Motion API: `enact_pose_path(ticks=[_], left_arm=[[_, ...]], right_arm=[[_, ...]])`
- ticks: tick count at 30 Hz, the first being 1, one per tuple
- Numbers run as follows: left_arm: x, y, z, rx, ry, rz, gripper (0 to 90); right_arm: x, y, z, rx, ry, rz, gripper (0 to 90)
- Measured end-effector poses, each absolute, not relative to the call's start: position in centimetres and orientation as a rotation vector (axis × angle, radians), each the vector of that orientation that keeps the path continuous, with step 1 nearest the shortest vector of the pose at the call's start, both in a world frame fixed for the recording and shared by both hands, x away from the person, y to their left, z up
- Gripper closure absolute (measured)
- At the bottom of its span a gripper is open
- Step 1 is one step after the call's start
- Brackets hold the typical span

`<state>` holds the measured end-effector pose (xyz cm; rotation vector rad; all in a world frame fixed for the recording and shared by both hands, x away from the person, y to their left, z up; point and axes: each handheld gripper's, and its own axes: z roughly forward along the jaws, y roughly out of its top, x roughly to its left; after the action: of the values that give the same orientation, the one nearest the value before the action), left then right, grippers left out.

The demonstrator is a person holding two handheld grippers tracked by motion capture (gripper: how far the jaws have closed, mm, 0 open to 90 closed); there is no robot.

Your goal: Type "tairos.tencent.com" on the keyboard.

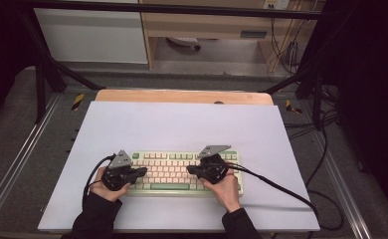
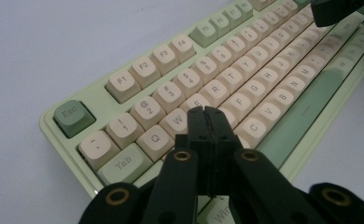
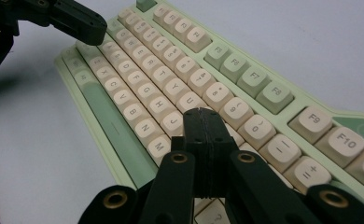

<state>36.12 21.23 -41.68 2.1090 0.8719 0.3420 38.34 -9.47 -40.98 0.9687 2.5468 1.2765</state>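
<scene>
Keyboard (image 1: 182, 172) work is in hand: a pale green keyboard with cream keys lies flat on a white sheet (image 1: 182, 124) that covers the tabletop, toward the person's edge of it. A strip of bare wood (image 1: 182, 96) shows beyond the sheet's far edge.

From the high view, the left gripper (image 1: 141, 172) reaches in over the keyboard's left end and the right gripper (image 1: 192, 170) over its right half, their tips pointing toward each other across the middle rows and well apart. Each rests in a hand with a dark sleeve, and a black cable (image 1: 276, 186) trails from the right one across the sheet, off the keyboard's right end.

In the left gripper view the jaws are pressed fully together with nothing between them, their joined tip (image 2: 205, 112) over the letter rows near the W and E keys; whether it touches a key I cannot tell. The green Esc key (image 2: 73, 116) sits at the keyboard's near corner.

In the right gripper view the jaws are likewise closed tight and empty, the tip (image 3: 203, 114) over the keys beside the 9 key (image 3: 235, 111), close to the long green space bar (image 3: 110, 126).
</scene>
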Motion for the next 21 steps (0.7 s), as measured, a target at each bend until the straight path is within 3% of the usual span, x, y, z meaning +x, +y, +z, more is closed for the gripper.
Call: enact_pose_path(ticks=[21], left_arm=[[36.1, 19.7, -41.0, 2.12, 0.854, 0.358, 89.7]], right_arm=[[36.7, -12.3, -40.6, 0.971, 2.524, 1.277, 90.0]])
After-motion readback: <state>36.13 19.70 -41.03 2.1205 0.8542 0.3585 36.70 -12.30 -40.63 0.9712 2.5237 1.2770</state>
